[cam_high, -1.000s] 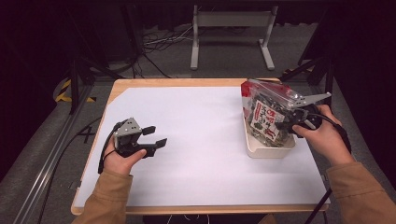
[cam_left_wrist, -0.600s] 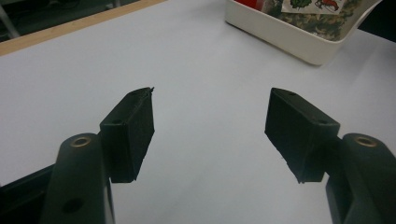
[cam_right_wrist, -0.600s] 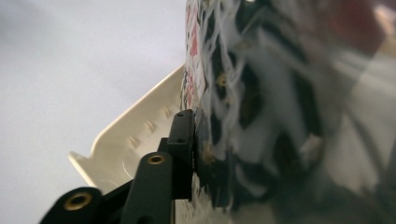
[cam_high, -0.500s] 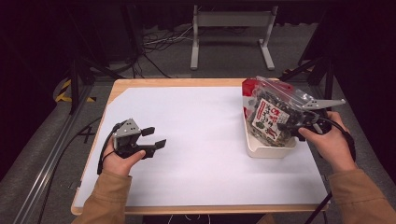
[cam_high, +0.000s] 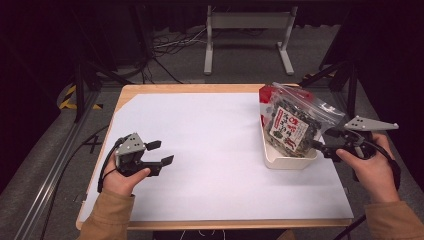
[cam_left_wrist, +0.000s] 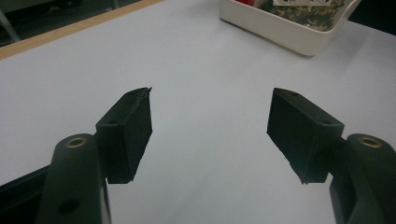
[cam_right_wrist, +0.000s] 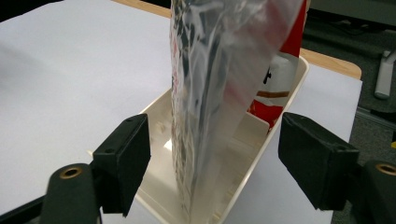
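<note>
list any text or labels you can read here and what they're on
None can be read with confidence.
Clear snack bag standing in the white bin: a red and white label with dark characters, too blurred to read.
Red package behind it in the bin: white panel with dark marks, mostly hidden, unreadable.
Left gripper and right gripper: no markings visible.

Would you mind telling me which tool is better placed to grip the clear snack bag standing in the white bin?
The right tool: its open jaws already straddle the snack bag in the bin, while the left tool sits open across the table.
</note>
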